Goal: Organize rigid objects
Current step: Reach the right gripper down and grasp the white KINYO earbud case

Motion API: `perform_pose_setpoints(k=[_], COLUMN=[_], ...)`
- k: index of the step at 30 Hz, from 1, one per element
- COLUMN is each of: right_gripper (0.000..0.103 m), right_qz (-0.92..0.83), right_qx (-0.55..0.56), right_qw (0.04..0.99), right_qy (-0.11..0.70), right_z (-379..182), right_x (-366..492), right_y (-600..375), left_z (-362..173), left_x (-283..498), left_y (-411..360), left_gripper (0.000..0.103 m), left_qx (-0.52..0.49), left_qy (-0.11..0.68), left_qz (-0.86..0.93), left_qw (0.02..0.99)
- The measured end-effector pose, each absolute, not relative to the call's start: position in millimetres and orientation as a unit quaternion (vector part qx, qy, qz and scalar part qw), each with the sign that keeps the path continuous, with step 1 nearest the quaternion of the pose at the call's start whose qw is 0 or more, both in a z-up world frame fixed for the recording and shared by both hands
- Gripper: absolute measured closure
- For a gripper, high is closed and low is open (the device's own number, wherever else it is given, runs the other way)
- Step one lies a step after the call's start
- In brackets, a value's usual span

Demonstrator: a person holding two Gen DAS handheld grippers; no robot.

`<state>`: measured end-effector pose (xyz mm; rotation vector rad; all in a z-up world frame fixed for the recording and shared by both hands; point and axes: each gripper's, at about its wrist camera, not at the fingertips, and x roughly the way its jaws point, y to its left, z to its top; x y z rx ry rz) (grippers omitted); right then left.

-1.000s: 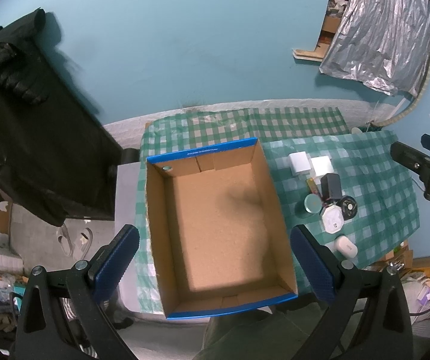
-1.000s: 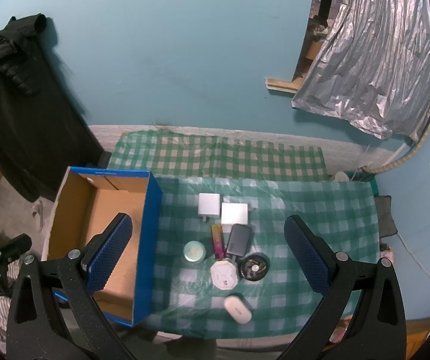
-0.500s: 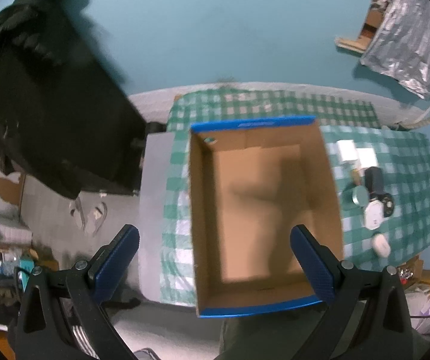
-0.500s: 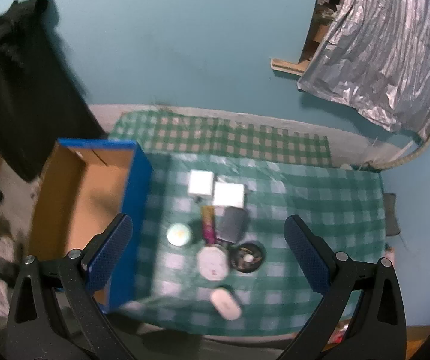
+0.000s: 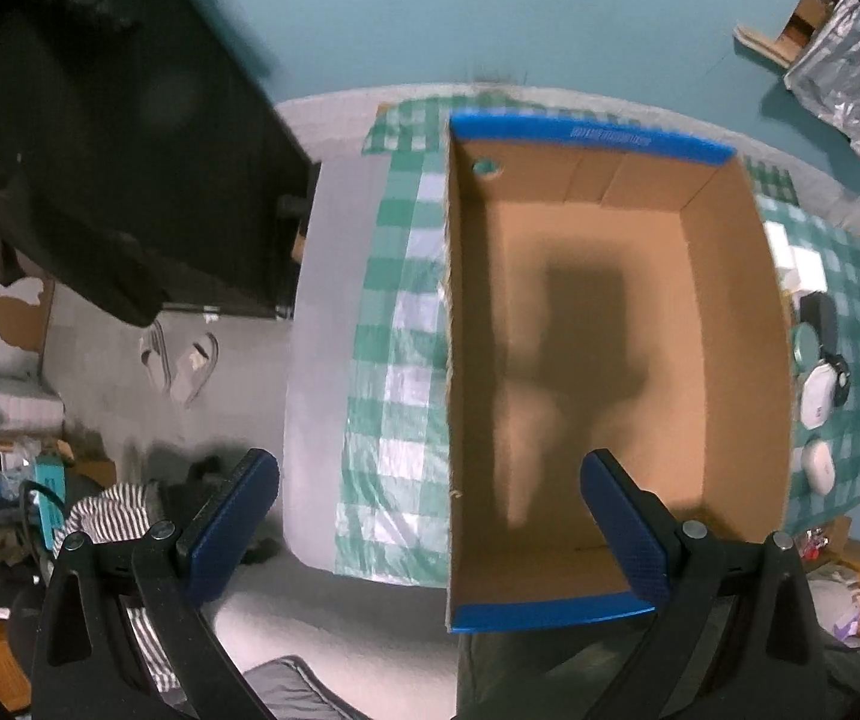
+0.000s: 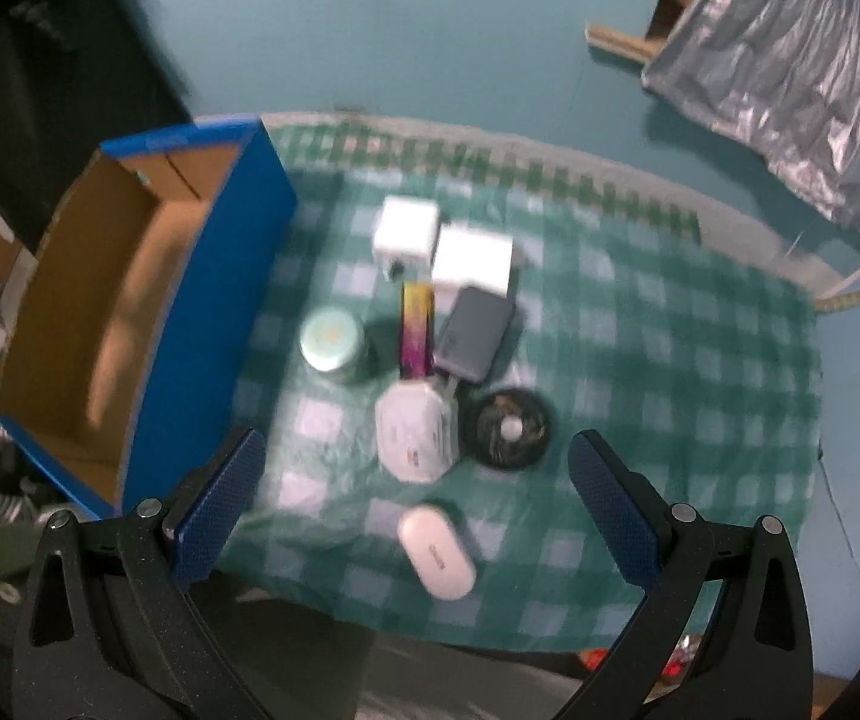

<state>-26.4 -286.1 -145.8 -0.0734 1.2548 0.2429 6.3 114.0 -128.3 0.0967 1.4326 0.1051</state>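
Left claw: the left gripper (image 5: 430,531) fills the bottom of the left wrist view, its jaws spread wide with nothing between them.
Right claw: the right gripper (image 6: 411,510) sits at the bottom of the right wrist view, also spread wide and holding nothing.
Box: the cardboard box (image 5: 730,372) with blue edges takes up the centre and right of the left view; its floor is bare apart from a shadow. The left claw's right finger (image 5: 625,531) lies over the box's near end, the other finger over the checked cloth (image 5: 393,360) to its left.
Box in right view: the same box (image 6: 207,330) stands at centre left, its blue wall facing the small things.
Small things: they cluster at centre frame on the cloth, above and between the right claw's fingers: two white cubes (image 6: 405,231), a round teal tin (image 6: 330,339), a pink and yellow bar (image 6: 416,330), a dark grey case (image 6: 475,333), a white octagonal box (image 6: 414,429), a black disc (image 6: 511,429).
Nearest thing: the white oval case (image 6: 437,549), lying low in the frame, just above the gap between the fingers.
Sharpness: the right view is blurred.
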Motion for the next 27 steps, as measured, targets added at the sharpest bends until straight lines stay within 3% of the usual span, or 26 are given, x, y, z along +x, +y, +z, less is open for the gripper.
perform_pose_setpoints(k=[7, 10, 14, 16, 25, 27], right_gripper=[0.002, 0.004, 0.006, 0.008, 0.026, 0.036], right_qz=[0.111, 0.115, 0.116, 0.117, 0.130, 0.131], right_qx=[-0.049, -0.067, -0.092, -0.102, -0.106, -0.114], right_qw=[0.769, 0.758, 0.739, 0.731, 0.712, 0.710], right_qy=[0.628, 0.639, 0.657, 0.664, 0.682, 0.682], right_z=[-197.3, -217.8, -244.1, -256.8, -284.4, -287.3], right_x=[-39.1, -46.1, -52.9, -55.4, -58.2, -59.1], right_y=[-295.8, -298.7, -300.3, -299.7, -294.5, -290.1], left_z=[-162.8, -172.5, -183.4, -188.5, -199.7, -201.4], left_x=[0.0, -2.5, -6.1, -7.5, -13.2, -13.7], left_y=[115.8, 114.5, 115.2, 113.7, 109.7, 110.1], left_gripper=[0.003, 0.013, 0.015, 0.022, 0.044, 0.052], left_qx=[0.043, 0.035, 0.032, 0.036, 0.047, 0.045], left_qy=[0.678, 0.685, 0.691, 0.693, 0.705, 0.708], left_qz=[0.044, 0.040, 0.043, 0.044, 0.036, 0.038], left_qw=[0.733, 0.726, 0.721, 0.718, 0.707, 0.704])
